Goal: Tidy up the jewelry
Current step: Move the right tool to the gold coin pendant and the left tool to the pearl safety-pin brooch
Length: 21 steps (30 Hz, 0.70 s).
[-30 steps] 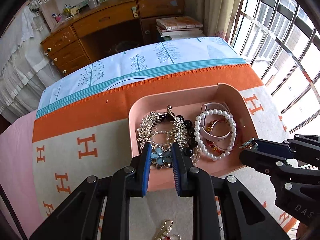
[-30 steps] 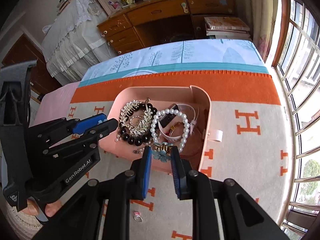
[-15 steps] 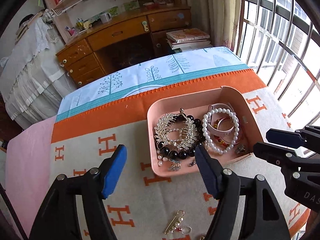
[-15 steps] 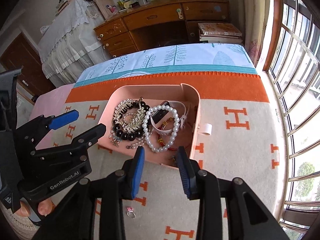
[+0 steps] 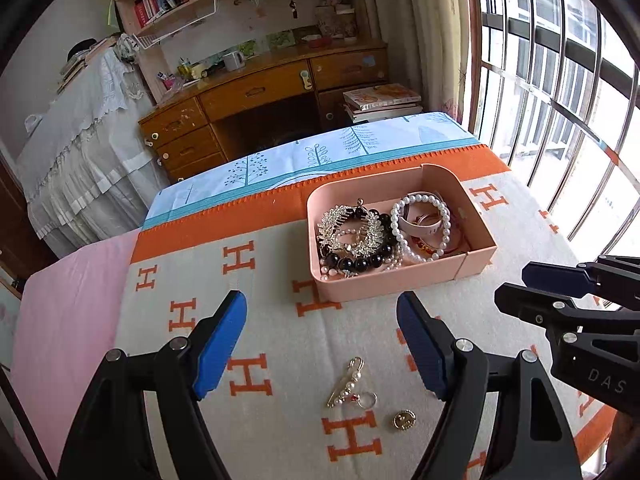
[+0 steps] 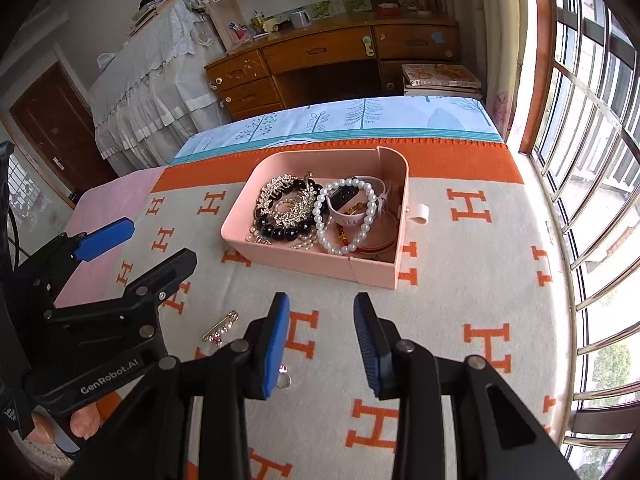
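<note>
One pink tray (image 5: 476, 254) holds pearl bracelet (image 5: 422, 226), black beads (image 5: 356, 264), rhinestone clip (image 5: 352, 232)

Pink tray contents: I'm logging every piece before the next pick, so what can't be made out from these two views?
- Pink tray, left wrist view: the near wall hides the floor strip behind it.
- Pieces under the pearl bracelet and crystal hair clip: overlapped, impossible to count.
- Ring, right wrist view: partly behind the right gripper finger.
- Gold button, left wrist view: engraving too small to read.
</note>
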### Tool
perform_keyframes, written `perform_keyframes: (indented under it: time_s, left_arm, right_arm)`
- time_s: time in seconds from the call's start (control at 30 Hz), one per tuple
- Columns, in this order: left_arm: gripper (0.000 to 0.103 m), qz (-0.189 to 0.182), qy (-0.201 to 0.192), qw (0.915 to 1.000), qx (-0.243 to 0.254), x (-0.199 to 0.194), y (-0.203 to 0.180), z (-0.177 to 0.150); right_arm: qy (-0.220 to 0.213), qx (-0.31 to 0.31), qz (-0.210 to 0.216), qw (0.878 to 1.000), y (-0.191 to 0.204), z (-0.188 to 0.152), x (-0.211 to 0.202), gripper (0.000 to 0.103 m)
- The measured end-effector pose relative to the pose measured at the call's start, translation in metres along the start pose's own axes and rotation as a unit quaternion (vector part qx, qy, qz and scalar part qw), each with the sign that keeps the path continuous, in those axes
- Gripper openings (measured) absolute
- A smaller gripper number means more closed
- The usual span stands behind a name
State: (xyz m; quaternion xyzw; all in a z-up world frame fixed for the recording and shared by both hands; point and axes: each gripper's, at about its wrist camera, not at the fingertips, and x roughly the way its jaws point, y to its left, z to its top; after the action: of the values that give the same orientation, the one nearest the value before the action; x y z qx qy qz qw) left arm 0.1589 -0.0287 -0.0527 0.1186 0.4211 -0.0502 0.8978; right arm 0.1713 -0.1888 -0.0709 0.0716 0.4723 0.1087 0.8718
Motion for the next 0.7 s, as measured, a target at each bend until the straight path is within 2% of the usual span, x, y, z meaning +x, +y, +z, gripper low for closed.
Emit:
perform_keyframes:
  time_s: [0.3, 0.7]
  left_arm:
    - [0.076, -0.014, 0.004, 0.9998, -0.016, -0.015, -0.004, -0.026]
    - [0.076, -0.036, 0.048, 0.9976, -0.035, -0.009, -0.002, -0.059]
  right_arm:
    - [-0.001, -0.004, -0.009, 1.0, 0.002, -0.026, -0.006, 0.034]
    - [0.008, -0.001, -0.008, 1.0, 0.003, -0.059, -0.005, 0.034]
